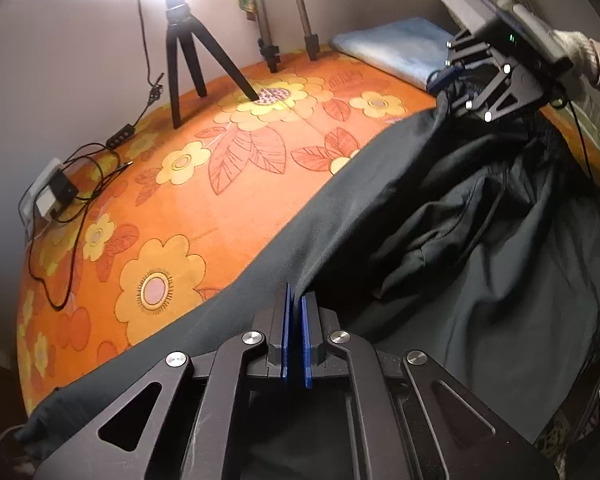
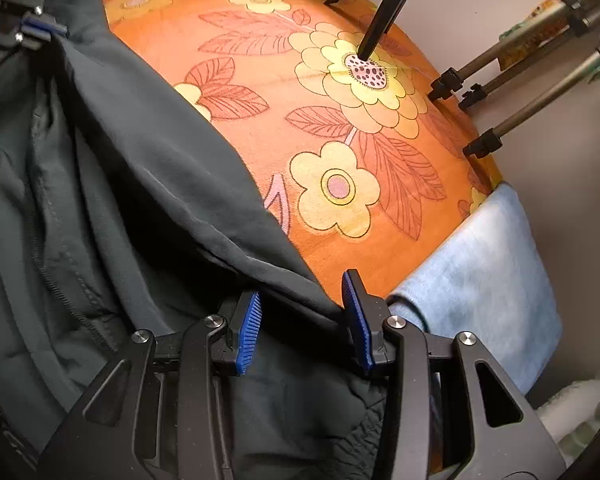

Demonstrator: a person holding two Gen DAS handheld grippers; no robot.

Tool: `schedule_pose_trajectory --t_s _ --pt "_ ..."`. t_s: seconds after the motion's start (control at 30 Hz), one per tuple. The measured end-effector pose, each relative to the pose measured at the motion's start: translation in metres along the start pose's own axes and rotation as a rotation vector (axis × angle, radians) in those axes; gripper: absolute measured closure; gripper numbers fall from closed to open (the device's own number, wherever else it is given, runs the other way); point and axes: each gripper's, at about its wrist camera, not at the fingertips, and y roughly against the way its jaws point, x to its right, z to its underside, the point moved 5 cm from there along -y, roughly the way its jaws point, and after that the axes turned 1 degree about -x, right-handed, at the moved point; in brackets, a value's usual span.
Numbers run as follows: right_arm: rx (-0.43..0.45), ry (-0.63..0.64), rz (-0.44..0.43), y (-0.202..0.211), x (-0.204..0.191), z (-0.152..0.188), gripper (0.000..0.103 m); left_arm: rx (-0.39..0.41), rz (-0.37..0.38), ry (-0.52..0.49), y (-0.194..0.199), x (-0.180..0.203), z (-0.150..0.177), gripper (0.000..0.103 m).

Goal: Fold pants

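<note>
Orange cloth printed with yellow flowers (image 1: 204, 208) covers the surface in front of you, running back to a pale wall. Your dark pants (image 1: 480, 240) lie across its near side, rumpled, with one long edge stretched along the flowered print. At the far end a folded light-blue towel (image 2: 488, 280) sits on the cloth beside the pants. A small black tripod (image 1: 188, 60) stands on the big flower, with metal tripod legs (image 2: 512, 124) beyond it by the wall. Your left gripper (image 1: 296, 312) has its blue fingers closed on a fold of the pants' edge. Your right gripper (image 2: 300, 320) points down over the other end of the pants, its fingers (image 2: 248, 332) parted with dark fabric lying between them, not pinched.
</note>
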Motion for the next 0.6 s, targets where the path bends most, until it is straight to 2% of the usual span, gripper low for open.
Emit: schedule_pose_trajectory --t_s 0.03,0.07,0.1,0.13,0.17,0.33,0.5,0.6 --pt "-0.006 0.003 -0.006 -0.002 -0.001 -0.001 0.062 0.005 0.002 0.007 0.001 -0.001 -0.001 0.099" --pt "-0.013 0.004 -0.014 -0.004 -0.002 -0.001 0.069 0.010 0.000 0.012 0.003 -0.003 -0.002 0.100" --pt "-0.014 0.005 -0.023 -0.004 -0.003 -0.002 0.081 0.014 -0.001 0.014 0.004 -0.003 -0.002 0.100" --pt "-0.013 0.000 -0.038 -0.003 -0.006 -0.002 0.098 0.021 -0.003 0.014 0.005 -0.003 -0.003 0.100" --pt "-0.010 -0.004 -0.039 -0.002 -0.007 -0.003 0.098 0.026 -0.004 0.012 0.007 -0.003 -0.003 0.100" --pt "0.041 -0.031 0.069 0.025 -0.008 -0.001 0.101 0.079 -0.018 -0.014 0.025 0.002 -0.006 0.101" --pt "0.120 -0.099 0.089 0.078 -0.012 0.007 0.101 0.129 -0.008 -0.016 0.054 0.002 0.001 0.101" --pt "0.157 -0.125 0.096 0.112 -0.031 0.017 0.101 0.154 -0.006 -0.041 0.074 0.007 0.014 0.101"
